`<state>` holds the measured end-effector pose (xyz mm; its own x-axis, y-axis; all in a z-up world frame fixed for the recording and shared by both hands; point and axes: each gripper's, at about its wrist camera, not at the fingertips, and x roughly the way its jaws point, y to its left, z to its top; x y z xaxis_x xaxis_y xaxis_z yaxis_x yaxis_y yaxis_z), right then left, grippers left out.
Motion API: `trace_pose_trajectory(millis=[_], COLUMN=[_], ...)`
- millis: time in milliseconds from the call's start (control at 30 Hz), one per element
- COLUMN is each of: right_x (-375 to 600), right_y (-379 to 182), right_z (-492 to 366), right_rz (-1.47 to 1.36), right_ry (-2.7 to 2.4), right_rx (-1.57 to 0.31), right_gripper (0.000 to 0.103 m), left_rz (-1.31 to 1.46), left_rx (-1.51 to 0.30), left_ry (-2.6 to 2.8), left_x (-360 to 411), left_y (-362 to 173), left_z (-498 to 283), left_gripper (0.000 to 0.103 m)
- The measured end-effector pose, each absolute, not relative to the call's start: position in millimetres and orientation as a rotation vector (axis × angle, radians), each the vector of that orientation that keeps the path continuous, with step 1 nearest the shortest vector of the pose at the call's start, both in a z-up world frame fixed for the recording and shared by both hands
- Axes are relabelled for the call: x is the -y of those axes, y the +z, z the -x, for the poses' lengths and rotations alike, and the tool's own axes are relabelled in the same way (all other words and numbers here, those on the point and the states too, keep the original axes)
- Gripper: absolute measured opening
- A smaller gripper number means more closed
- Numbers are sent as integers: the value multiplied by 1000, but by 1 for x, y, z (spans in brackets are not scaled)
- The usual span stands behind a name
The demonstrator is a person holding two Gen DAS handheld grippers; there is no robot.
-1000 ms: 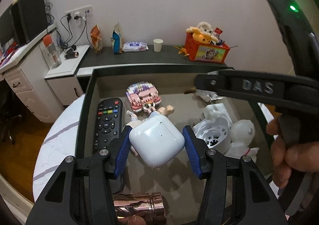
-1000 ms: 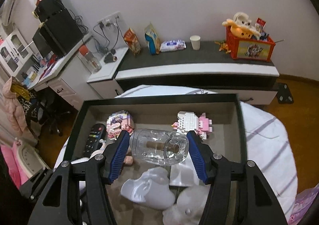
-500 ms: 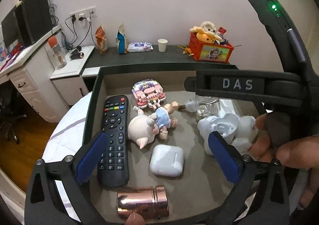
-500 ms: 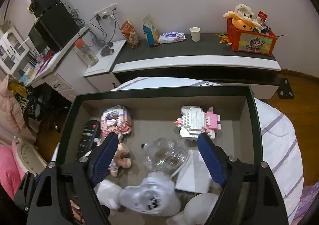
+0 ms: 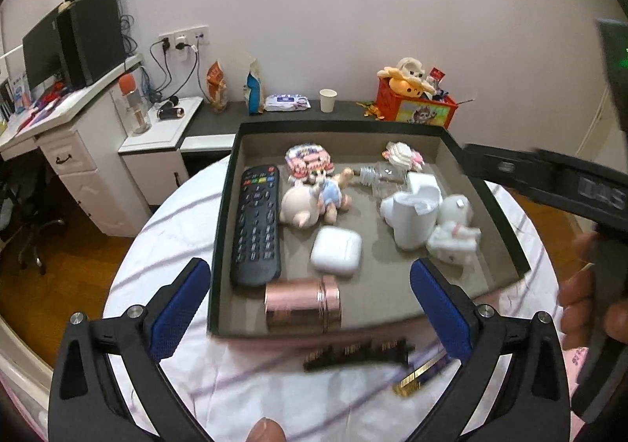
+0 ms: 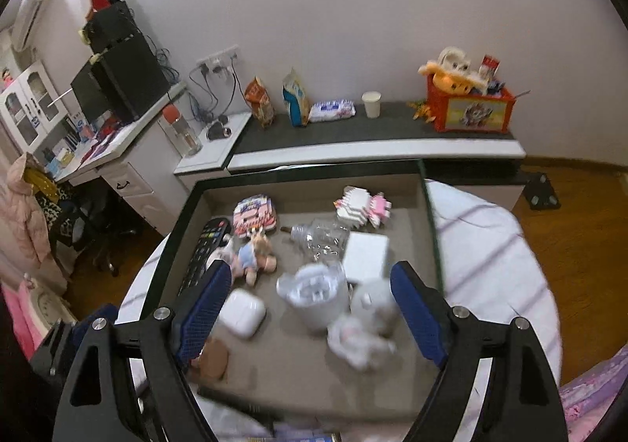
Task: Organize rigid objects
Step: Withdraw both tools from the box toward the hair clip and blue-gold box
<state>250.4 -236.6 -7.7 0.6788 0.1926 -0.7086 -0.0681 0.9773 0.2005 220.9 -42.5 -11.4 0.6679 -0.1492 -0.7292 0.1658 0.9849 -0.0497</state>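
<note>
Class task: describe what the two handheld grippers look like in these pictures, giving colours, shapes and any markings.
The left gripper and the right gripper have black triangular finger frames with cut-outs, silver screws and textured blue pads. In the left wrist view the right one's black body bears raised letters, blurred, and a green light.

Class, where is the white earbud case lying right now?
The white earbud case lies in the tray, right of the black remote, just beyond the copper tin.
</note>
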Motion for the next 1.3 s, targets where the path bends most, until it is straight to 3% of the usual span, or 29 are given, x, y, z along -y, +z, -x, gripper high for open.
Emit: trace_pose_trajectory(millis=[733,1300], right_x=[226,214], right_y=[-15,-24], right_z=[-69,-23], right_rz=[-82,-62], right_ry=[77,70], right_rx=[-743,-757], right_gripper=[85,85], left_rz=[-12,37], left_rx=[-831,-823], left_ry=[-167,-149], left_x=[17,-5], left_y=[-14,-13], left_z=[-100,-44], left_gripper=[103,103])
